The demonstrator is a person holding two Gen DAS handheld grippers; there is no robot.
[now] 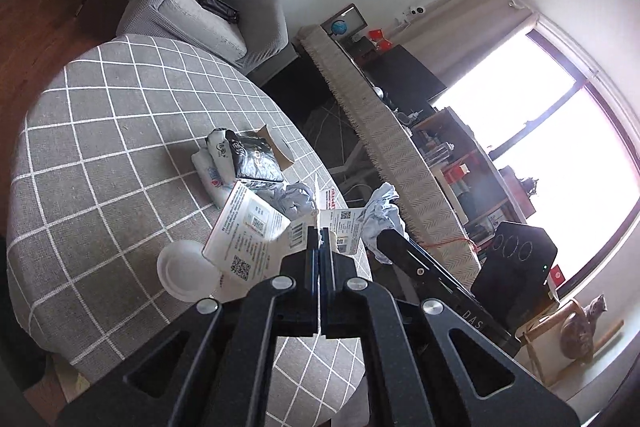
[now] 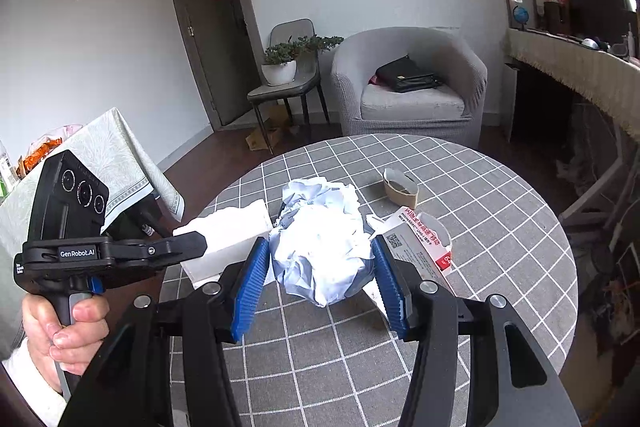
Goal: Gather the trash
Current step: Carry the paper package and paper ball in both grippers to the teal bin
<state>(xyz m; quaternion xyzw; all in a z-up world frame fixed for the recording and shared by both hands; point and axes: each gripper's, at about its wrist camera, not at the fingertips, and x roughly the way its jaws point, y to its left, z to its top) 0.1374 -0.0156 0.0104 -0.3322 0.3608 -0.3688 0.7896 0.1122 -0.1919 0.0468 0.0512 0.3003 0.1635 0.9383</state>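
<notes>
My left gripper (image 1: pixel 320 235) is shut on a white printed card package (image 1: pixel 248 239) and holds it above the round table with the grey checked cloth (image 1: pixel 100 131). My right gripper (image 2: pixel 320 259) is shut on a crumpled white and blue paper ball (image 2: pixel 324 247), which fills the gap between its blue pads (image 2: pixel 252 279). That ball also shows in the left wrist view (image 1: pixel 380 219). On the table lie a black foil bag (image 1: pixel 256 159), a white tissue pack (image 1: pixel 212 167), more crumpled paper (image 1: pixel 296 199) and a white lid (image 1: pixel 184 271).
A cardboard tape ring (image 2: pixel 400 187) and a white and red package (image 2: pixel 424 243) lie on the table. A grey armchair with a black bag (image 2: pixel 408 83) stands behind it. A chair with a potted plant (image 2: pixel 284 67) stands at the back. A long shelf with a fringed cloth (image 1: pixel 384 131) runs along the right.
</notes>
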